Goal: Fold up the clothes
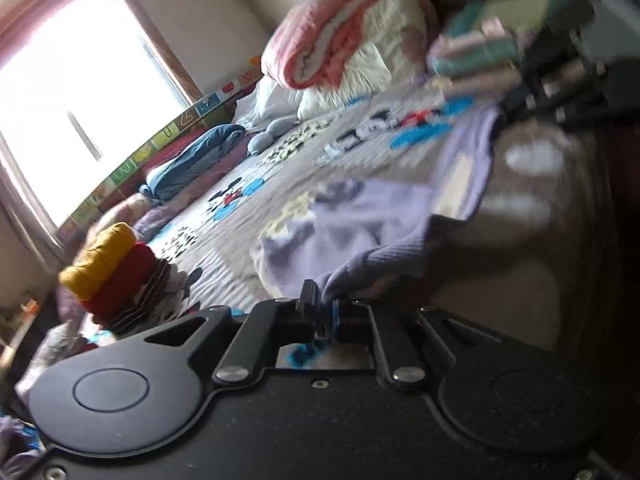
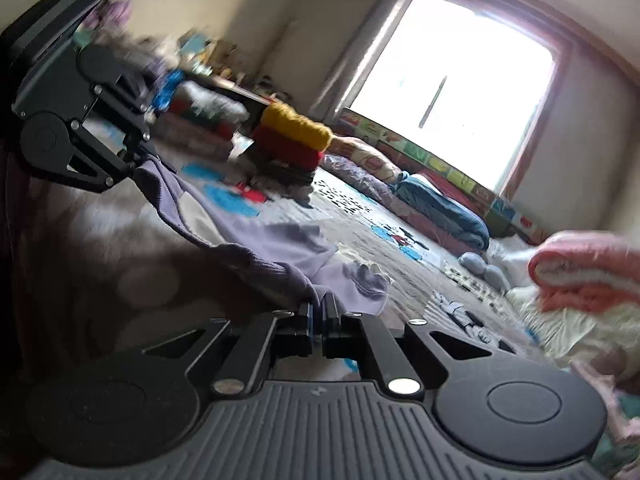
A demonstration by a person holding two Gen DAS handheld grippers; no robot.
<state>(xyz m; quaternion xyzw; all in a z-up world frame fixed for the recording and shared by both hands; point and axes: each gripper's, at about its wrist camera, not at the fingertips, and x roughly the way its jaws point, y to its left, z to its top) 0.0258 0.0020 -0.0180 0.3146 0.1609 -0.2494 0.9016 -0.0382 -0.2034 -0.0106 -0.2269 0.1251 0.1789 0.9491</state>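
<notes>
A lavender knit garment (image 1: 360, 220) lies partly spread on the patterned bedspread (image 1: 280, 152). My left gripper (image 1: 320, 300) is shut on its ribbed edge at one corner. My right gripper (image 2: 319, 308) is shut on the same ribbed edge (image 2: 264, 264) at the other corner. The edge is stretched between the two grippers and lifted off the bed. The right gripper also shows in the left wrist view (image 1: 520, 108) at the upper right, and the left gripper in the right wrist view (image 2: 132, 164) at the upper left. The garment in the right wrist view (image 2: 288, 248) trails onto the bed.
A stack of folded yellow and red clothes (image 1: 108, 276) sits on the bed, also in the right wrist view (image 2: 292, 136). A pink blanket roll (image 1: 320, 32), white pillows (image 1: 384, 44), a blue quilt (image 1: 192, 156) and another folded stack (image 1: 492, 36) lie around. A window (image 2: 452, 68) is behind.
</notes>
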